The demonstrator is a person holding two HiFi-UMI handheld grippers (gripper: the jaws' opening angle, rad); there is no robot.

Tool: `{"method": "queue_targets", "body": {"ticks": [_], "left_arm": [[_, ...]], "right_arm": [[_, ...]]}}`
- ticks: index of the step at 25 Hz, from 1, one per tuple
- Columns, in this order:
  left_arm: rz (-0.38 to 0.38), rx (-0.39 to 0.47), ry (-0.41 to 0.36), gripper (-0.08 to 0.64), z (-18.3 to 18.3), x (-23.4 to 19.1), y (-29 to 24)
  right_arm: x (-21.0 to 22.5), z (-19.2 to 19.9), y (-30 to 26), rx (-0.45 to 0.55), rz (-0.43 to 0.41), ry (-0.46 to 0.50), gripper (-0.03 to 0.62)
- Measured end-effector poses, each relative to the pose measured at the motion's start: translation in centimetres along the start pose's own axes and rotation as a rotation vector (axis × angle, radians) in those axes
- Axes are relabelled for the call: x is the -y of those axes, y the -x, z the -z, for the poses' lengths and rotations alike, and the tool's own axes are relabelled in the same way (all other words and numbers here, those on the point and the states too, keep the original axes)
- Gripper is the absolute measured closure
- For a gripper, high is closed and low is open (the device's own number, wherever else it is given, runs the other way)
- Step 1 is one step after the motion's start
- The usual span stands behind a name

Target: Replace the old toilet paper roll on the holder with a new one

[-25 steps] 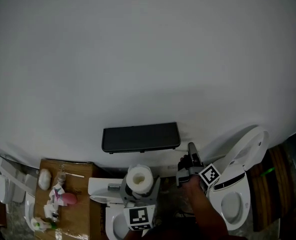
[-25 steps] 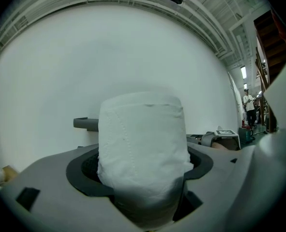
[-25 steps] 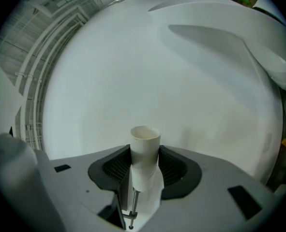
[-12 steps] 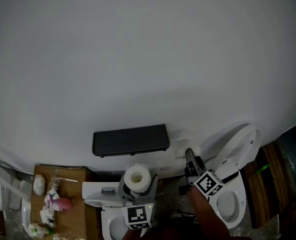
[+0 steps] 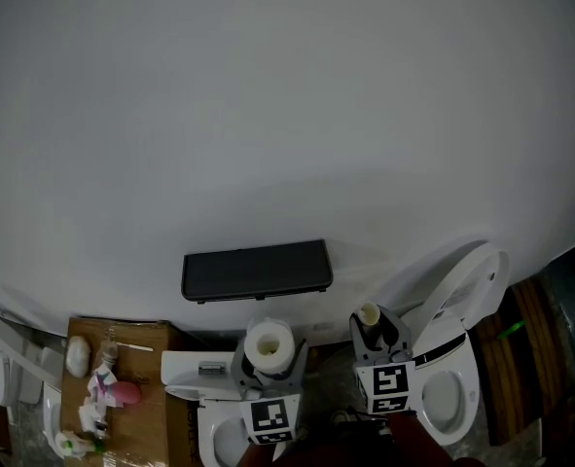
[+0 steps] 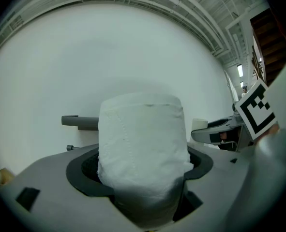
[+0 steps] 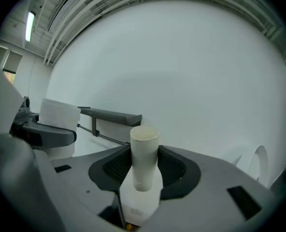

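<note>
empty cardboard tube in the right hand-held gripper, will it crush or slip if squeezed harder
The empty tube looks thin-walled and hollow, so a tighter squeeze would probably dent it. It likely weighs little. Its round side, upright in the right hand-held gripper, might twist or slip.

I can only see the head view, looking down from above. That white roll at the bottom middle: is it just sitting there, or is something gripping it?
Observer: It is gripped. In the left gripper view the new toilet paper roll stands upright in the left gripper, whose jaws press on both its sides.
Visitor: And the little pale tube to its right?
Observer: The right gripper view shows an empty cardboard tube, upright, clamped in the right gripper.
Visitor: Is anything hanging under that dark shelf?
Observer: In the right gripper view a thin rod runs beneath the shelf, and it looks bare.
</note>
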State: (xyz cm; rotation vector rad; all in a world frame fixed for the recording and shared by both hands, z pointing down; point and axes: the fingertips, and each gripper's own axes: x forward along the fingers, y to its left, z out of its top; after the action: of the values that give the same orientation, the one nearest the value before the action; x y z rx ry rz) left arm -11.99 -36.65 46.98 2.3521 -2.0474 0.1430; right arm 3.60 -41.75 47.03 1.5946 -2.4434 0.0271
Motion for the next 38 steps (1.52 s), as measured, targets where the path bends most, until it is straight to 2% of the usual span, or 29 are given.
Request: {"method": "queue_targets", "body": {"ticks": [11,26,28,29,33,35,38], "left_arm": [[0.033,-0.030,0.015,0.140,1.0,1.7,-0.9],[0.226,-0.166,0.076,0.140,6.0,10.7,-7.2],[0.250,-0.207,0.135,0.140,6.8,11.6,-8.3],[0.264,-0.230,0.188,0.140,7.0,12.1,-8.9],[0.316,-0.295,0.479,0.140,7.7,13.5,-11.4],[0.311,-0.296,0.601,0.140,7.8,13.4,-12.6],[0.300,-0.262,0.722,0.140,7.0,13.0,-14.0]], "right_arm": [[0.3,0.5,0.4,-0.004,-0.013,-0.007,0.417],[6.9,1.3,3.2,-0.008,0.113,-0.031,0.417],[7.8,1.4,3.5,-0.010,0.130,-0.028,0.417],[8.2,1.5,3.6,-0.011,0.135,-0.028,0.417],[9.2,1.4,3.9,-0.015,0.135,-0.028,0.417],[9.4,1.3,4.0,-0.014,0.133,-0.034,0.417],[9.9,1.3,4.1,-0.010,0.146,-0.027,0.417]]}}
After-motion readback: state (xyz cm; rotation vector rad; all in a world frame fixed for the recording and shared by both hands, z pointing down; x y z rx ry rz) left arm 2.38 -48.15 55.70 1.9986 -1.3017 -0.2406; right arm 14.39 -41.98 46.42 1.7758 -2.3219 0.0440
